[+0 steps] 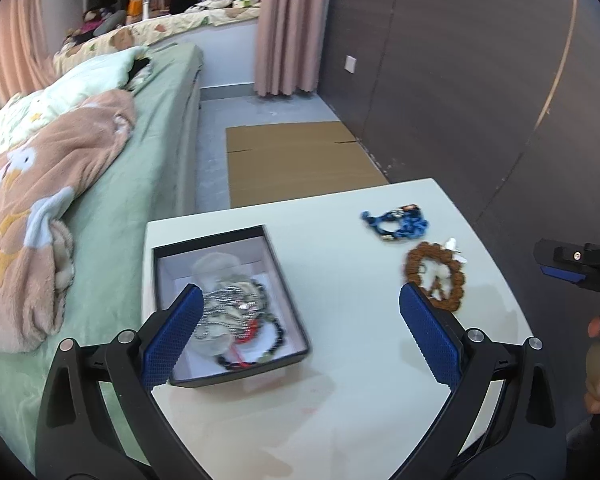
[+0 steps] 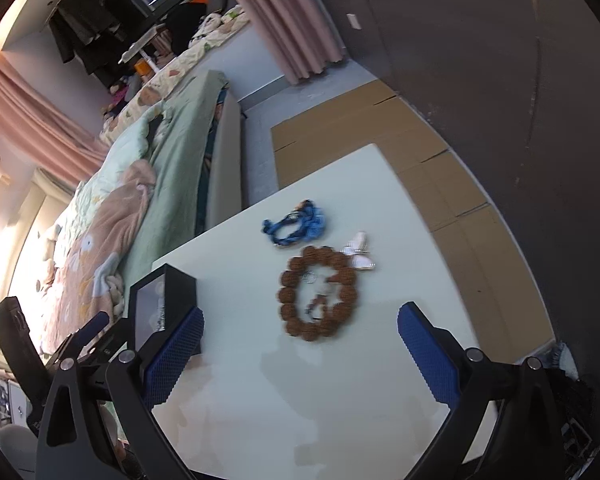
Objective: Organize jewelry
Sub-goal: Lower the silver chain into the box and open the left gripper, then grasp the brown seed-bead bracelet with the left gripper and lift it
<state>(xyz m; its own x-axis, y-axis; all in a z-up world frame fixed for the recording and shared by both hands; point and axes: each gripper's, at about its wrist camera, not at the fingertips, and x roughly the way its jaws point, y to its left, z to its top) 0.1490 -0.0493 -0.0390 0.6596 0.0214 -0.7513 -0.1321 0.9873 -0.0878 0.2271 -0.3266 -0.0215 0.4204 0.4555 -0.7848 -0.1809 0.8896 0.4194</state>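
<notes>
Room: bedroom, white bench (image 1: 340,360) beside the bed (image 1: 140,184).
Done: chains and beads lie inside the black box (image 1: 288,280).
Left: brown bead bracelet (image 2: 318,292) and blue cord bracelet (image 2: 296,224) lie on the bench, apart from the box.
Fingers: my left gripper (image 1: 300,336) and right gripper (image 2: 300,352) are both spread wide, holding nothing.

A white table (image 1: 340,360) is seen, a black box (image 1: 288,280) lined pale, blue cord jewelry (image 1: 396,222), a brown beaded bracelet (image 2: 320,296). Blue textured pads (image 2: 176,356) are shown on black grippers.
</notes>
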